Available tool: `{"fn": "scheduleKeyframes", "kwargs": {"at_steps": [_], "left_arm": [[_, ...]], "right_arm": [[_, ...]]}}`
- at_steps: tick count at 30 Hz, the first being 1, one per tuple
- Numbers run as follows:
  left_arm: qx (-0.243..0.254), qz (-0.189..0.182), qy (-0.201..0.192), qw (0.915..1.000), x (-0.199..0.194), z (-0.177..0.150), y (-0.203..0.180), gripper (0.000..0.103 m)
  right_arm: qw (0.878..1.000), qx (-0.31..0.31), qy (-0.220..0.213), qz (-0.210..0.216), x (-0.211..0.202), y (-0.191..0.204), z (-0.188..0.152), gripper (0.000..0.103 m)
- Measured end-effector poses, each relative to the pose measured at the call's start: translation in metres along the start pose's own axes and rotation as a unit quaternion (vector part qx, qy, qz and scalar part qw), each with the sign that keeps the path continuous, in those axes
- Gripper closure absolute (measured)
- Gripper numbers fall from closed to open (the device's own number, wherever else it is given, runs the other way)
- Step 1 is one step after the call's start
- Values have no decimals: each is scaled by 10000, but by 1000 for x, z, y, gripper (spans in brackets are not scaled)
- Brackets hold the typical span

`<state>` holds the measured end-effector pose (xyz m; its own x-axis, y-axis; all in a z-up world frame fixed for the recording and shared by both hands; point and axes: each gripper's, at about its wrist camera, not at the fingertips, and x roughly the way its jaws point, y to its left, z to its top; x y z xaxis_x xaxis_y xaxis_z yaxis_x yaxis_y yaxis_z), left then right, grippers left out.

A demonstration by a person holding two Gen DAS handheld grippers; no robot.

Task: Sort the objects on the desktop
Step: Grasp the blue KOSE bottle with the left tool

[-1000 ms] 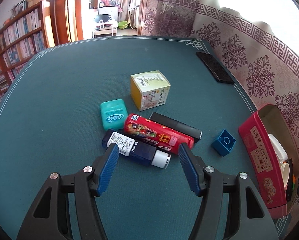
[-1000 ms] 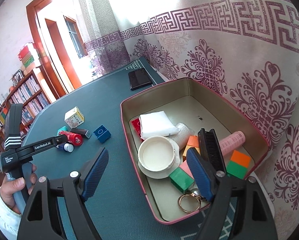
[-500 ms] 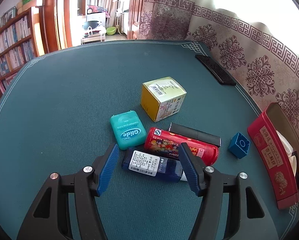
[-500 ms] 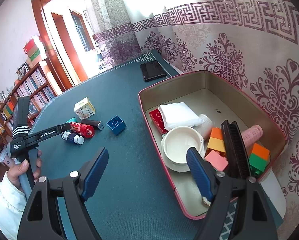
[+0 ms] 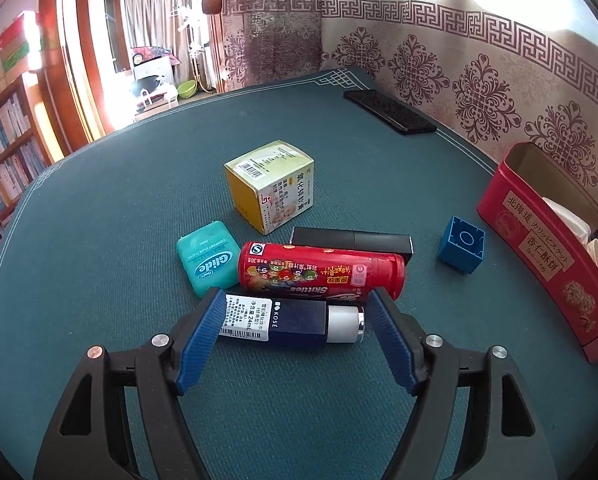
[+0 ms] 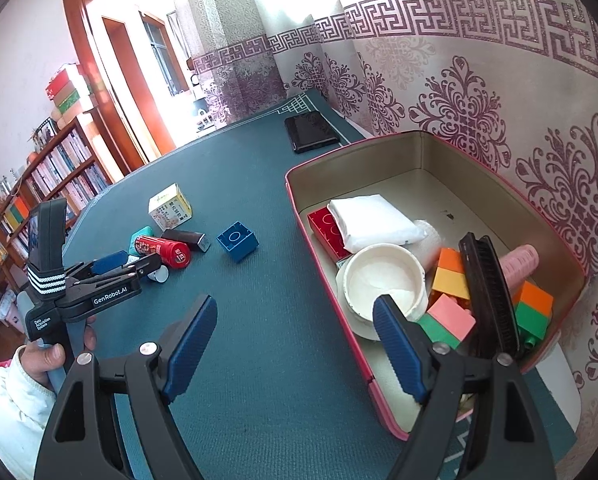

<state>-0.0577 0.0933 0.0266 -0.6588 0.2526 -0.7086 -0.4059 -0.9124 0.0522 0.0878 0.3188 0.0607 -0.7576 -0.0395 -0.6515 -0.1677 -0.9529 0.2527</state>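
Left wrist view: found the left gripper (image 5: 295,300) low at frame centre, jaws opening, blue pads spread to either end of a dark blue bottle (image 5: 295,320) lying crosswise on the green table (image 5: 119,200). Left pad overlapping the bottle's labelled end, right pad just beside the silver cap; could not tell any pressing contact. Directly above the bottle, touching it, lay a red Skittles tube (image 5: 319,272). To the tube's left, a teal floss box (image 5: 209,258); behind the tube, a black stick (image 5: 351,238). Higher, at centre, a yellow carton (image 5: 273,184). To the right, apart from the cluster, a blue block (image 5: 461,250). At the right edge, a red tin (image 5: 539,248); at upper right, a black phone (image 5: 391,112).

Right wrist view: showed the right gripper (image 6: 295,304) spread wide and empty at bottom centre, over bare table, its right pad lying before the red tin's near edge. Inside the tin, right of centre: a white bowl (image 6: 383,280), a white packet (image 6: 373,220), a black comb (image 6: 487,288) and coloured bricks (image 6: 451,276). At left, gripped in a hand (image 6: 51,360) with a white sleeve (image 6: 7,400), the left gripper angled down onto the cluster.
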Motion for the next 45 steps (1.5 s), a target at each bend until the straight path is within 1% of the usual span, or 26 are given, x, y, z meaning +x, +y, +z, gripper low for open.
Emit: {"fn": "scheduleKeyframes", "kwargs": {"at_steps": [3, 9, 13, 16, 26, 30, 33, 37, 41, 45], "left_arm": [[101, 80, -28, 9999, 3, 1, -1, 25], [227, 62, -54, 9997, 4, -1, 2, 22], [552, 179, -32, 9983, 5, -3, -5, 20], [634, 225, -22, 9977, 7, -2, -6, 19], [385, 32, -104, 9992, 3, -5, 6, 19], [310, -18, -107, 9995, -4, -11, 10, 20], [129, -56, -146, 9998, -13, -15, 18, 24], [-102, -94, -269, 9995, -23, -18, 29, 25], [-89, -22, -197, 9998, -19, -17, 29, 25], [16, -188, -37, 9998, -12, -17, 25, 24]], "right_arm": [[10000, 5, 2, -9, 0, 0, 0, 20], [10000, -35, 26, -17, 1, 2, -1, 20], [10000, -52, 39, -15, 2, 3, -2, 20], [9999, -82, 55, -21, 2, 5, -2, 20], [9998, -216, 54, -1, 2, 16, -2, 20], [9996, -286, 45, 4, 2, 22, -2, 20], [9995, -313, 46, 4, 1, 25, -2, 20], [9994, -328, 62, 5, 2, 27, -2, 20], [9992, -383, 87, 13, 4, 31, -3, 20], [9990, -429, 132, 53, 6, 37, -4, 20]]}}
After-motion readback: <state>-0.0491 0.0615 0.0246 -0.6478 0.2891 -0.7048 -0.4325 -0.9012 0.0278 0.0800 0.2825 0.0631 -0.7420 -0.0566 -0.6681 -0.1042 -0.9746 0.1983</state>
